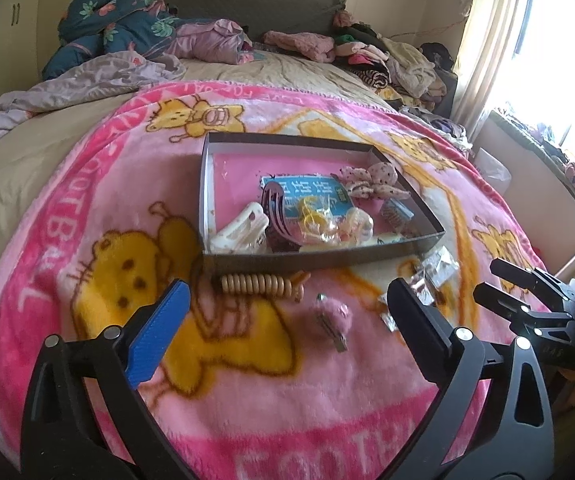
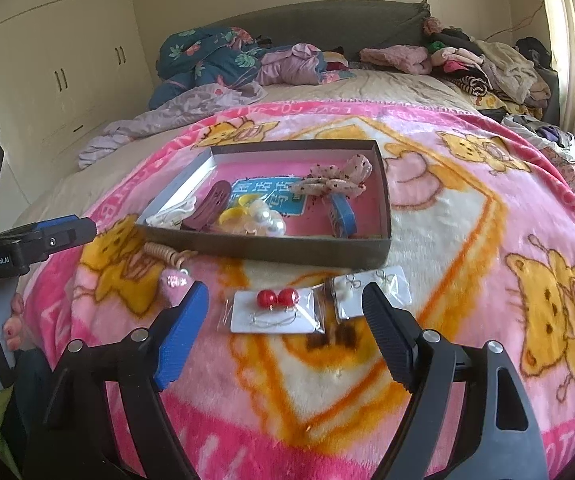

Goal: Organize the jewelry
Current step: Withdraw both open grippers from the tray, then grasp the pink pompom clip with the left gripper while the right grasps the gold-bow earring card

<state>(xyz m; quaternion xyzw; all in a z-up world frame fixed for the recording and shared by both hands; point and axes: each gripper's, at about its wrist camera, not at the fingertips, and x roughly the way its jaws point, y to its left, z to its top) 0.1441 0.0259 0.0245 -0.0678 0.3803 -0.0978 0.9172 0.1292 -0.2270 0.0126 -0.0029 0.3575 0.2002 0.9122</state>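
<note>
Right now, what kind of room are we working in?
Most likely a bedroom in a home. The work surface is a bed spread with a pink cartoon blanket, with a padded headboard behind, loose clothes heaped near it, and a built-in wardrobe along the wall.

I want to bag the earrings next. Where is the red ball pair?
In the right wrist view, the red ball earrings on their white card lie on the pink blanket, just outside the brown box's near wall.
</note>
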